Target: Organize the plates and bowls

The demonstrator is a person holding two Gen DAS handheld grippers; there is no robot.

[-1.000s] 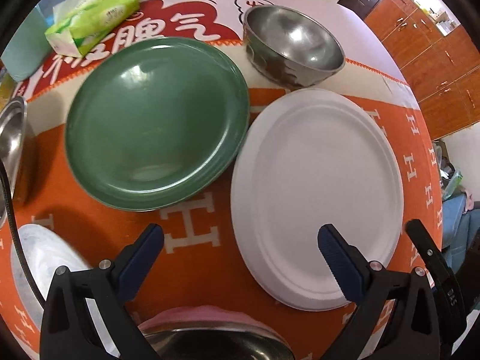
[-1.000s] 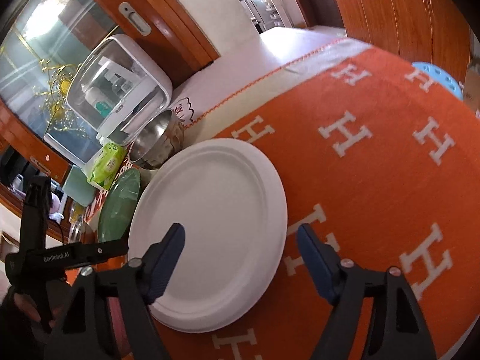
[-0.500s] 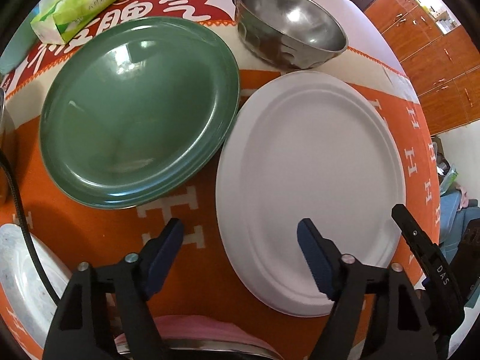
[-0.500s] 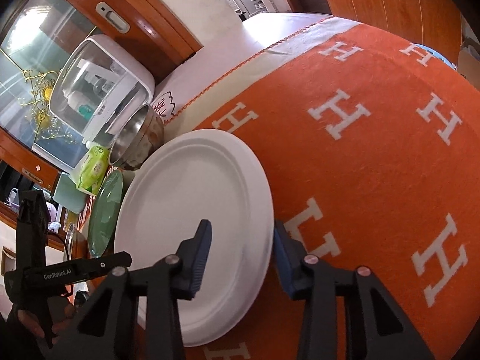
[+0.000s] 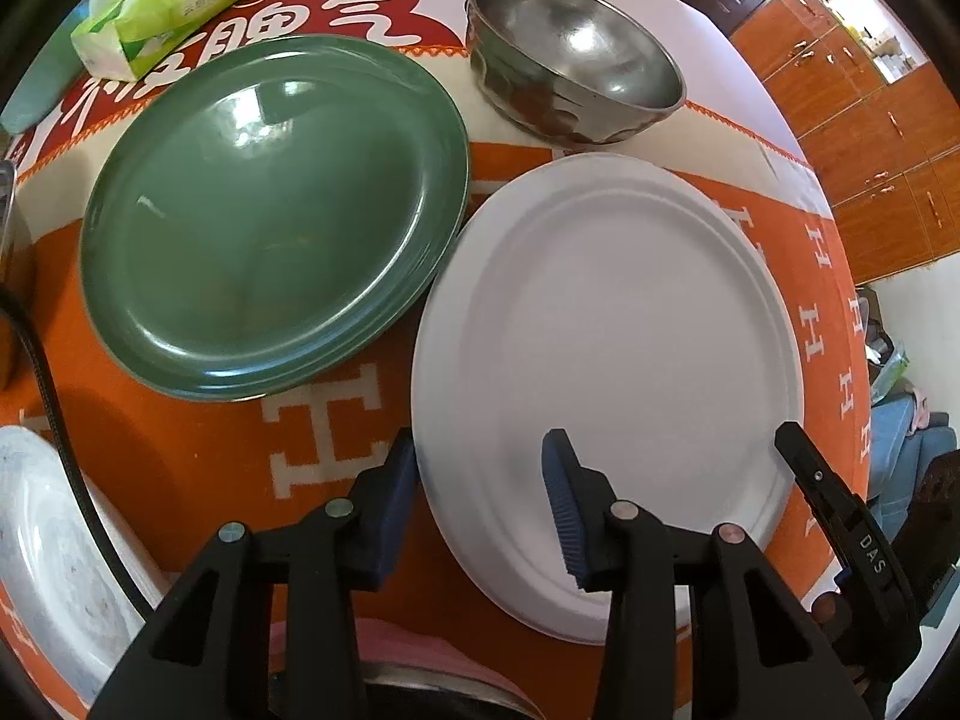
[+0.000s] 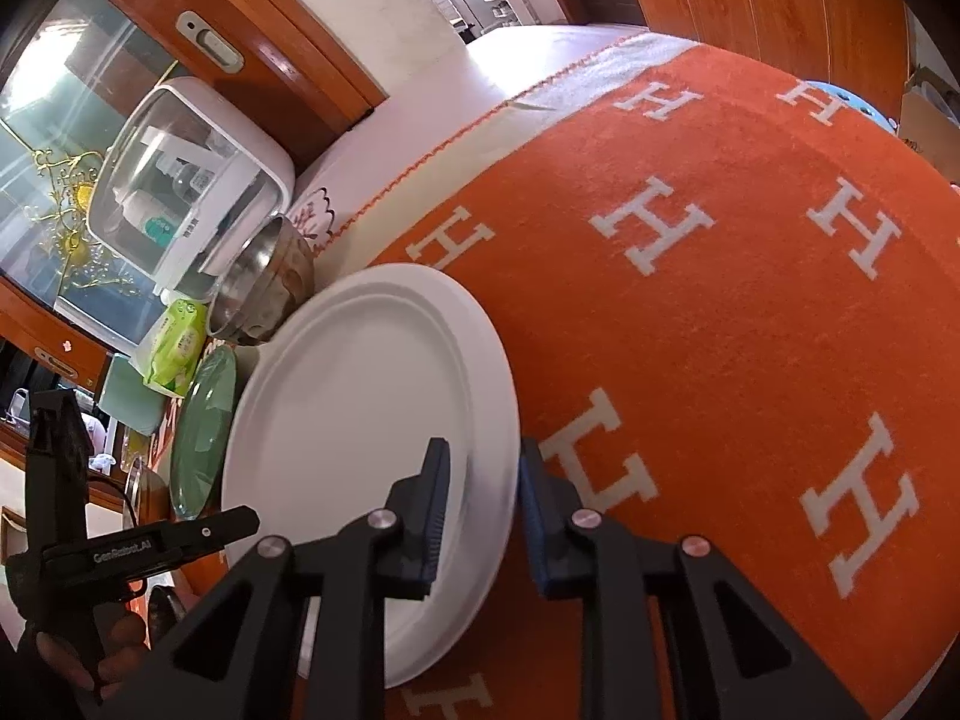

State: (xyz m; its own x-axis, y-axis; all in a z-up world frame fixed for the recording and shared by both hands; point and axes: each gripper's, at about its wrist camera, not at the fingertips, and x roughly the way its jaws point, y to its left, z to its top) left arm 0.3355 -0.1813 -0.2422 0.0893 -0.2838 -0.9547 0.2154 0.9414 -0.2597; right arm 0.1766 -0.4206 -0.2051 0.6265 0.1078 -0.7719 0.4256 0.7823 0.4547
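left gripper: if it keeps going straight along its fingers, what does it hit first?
Most likely the white plate: the left gripper straddles the plate's near-left rim, its jaws having just been closing, one finger outside over the orange cloth, one over the plate. Whether the pads touch the rim yet is unclear.

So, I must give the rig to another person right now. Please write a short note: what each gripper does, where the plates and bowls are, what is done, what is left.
Left gripper: jaws have just been closing across the near-left rim of the white plate; a gap still shows, no firm grip yet.
Right gripper: jaws have just been closing on the same plate's right rim, nearly pinching it.
White plate lies flat on the orange cloth.
Green plates are stacked beside it; the steel bowl stands behind.
Done: both grippers placed on the white plate.
Left: finish the grip, lift, put it away; then probably the bowl.
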